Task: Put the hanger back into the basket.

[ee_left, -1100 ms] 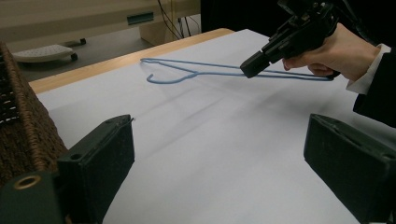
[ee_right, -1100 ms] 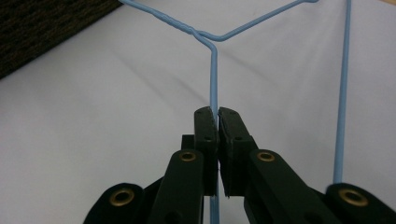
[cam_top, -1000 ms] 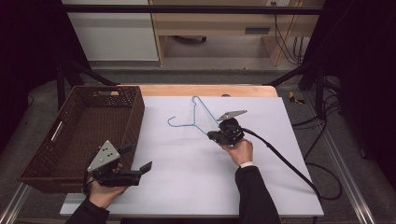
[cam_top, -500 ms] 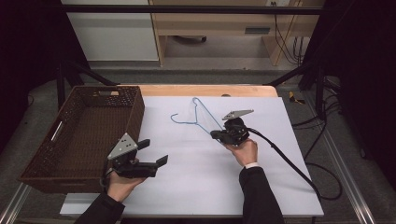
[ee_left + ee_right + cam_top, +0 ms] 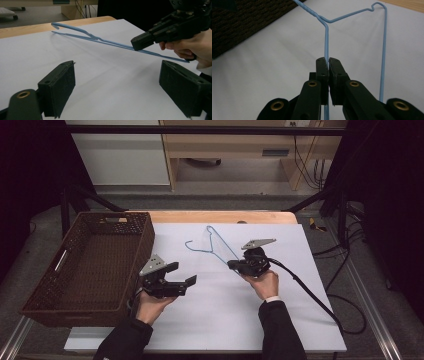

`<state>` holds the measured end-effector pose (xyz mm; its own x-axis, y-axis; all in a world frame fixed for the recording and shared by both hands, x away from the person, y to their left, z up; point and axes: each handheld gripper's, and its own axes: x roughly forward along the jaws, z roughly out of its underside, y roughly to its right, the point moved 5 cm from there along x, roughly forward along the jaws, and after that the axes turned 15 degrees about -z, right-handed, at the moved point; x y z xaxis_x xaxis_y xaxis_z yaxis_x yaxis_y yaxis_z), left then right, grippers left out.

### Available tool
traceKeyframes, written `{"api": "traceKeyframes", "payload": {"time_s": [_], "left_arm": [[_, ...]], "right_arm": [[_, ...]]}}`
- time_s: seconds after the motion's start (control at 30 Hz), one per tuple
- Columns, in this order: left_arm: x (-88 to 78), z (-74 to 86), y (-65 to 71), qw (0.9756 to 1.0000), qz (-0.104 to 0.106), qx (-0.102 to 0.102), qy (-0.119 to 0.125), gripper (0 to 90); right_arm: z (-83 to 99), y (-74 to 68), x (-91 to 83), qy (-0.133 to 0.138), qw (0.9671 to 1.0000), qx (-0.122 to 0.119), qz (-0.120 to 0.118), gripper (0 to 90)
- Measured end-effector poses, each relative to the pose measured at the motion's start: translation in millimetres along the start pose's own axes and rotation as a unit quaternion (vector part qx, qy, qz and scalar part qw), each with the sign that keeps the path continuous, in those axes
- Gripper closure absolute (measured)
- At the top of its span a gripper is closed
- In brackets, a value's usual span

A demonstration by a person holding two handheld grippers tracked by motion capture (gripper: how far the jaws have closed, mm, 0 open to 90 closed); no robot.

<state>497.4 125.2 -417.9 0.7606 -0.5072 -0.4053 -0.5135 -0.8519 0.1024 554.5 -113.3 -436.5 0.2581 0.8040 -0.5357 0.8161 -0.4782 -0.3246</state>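
Your right gripper (image 5: 234, 265) has its jaws pressed together on one wire of the blue wire hanger (image 5: 214, 246); in the right gripper view the thin blue wire runs straight up out of the seam between the two black jaws toward the twisted neck of the hanger. The hanger lies on the white worktop (image 5: 300, 320), just to the right of the brown wicker basket (image 5: 70, 270), with its hook (image 5: 192, 244) pointing back toward the basket. Your right hand (image 5: 262, 282) grips the tool from the near side, and the black cable (image 5: 310, 295) trails away from the hanger toward the worktop's right edge.

Your left gripper (image 5: 182, 274) has its jaws spread wide, with nothing between them. It sits beside the basket's near right corner, apart from the hanger. In the left gripper view, its two jaws frame bare white worktop, and the hanger stretches across beyond them with the right gripper clamped on it.
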Motion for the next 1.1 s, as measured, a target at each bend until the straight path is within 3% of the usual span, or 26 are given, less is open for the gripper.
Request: {"api": "traceKeyframes", "payload": {"time_s": [0.07,0.23,0.37,0.73,1.0,1.1], "left_arm": [[6.4,-1.2,-0.4,1.0000,0.002,-0.005,0.000,14.2],[23.4,-4.9,-1.6,1.0000,-0.002,0.008,0.004,18.0],[35.3,-7.1,-3.9,1.0000,0.004,-0.002,0.007,22.4],[66.9,-9.8,-4.3,0.9999,0.004,0.009,-0.007,30.0],[78.0,-8.0,-3.5,0.9996,0.027,0.009,-0.003,48.5],[78.9,-9.1,-1.7,0.9996,0.023,0.014,-0.001,57.1]], "right_arm": [[0.1,-1.1,-0.4,0.002,1.0000,0.001,-0.001,87.5],[1.2,-3.5,-1.1,-0.001,1.0000,-0.005,-0.003,87.5],[2.0,-5.2,-1.0,-0.001,1.0000,-0.002,-0.004,87.5],[4.1,-7.8,0.2,-0.001,0.9999,-0.007,-0.008,87.4],[6.2,-8.7,-4.0,0.001,0.9999,-0.012,-0.011,87.4],[9.0,-7.7,-5.4,-0.001,0.9998,-0.012,-0.013,87.4]]}}
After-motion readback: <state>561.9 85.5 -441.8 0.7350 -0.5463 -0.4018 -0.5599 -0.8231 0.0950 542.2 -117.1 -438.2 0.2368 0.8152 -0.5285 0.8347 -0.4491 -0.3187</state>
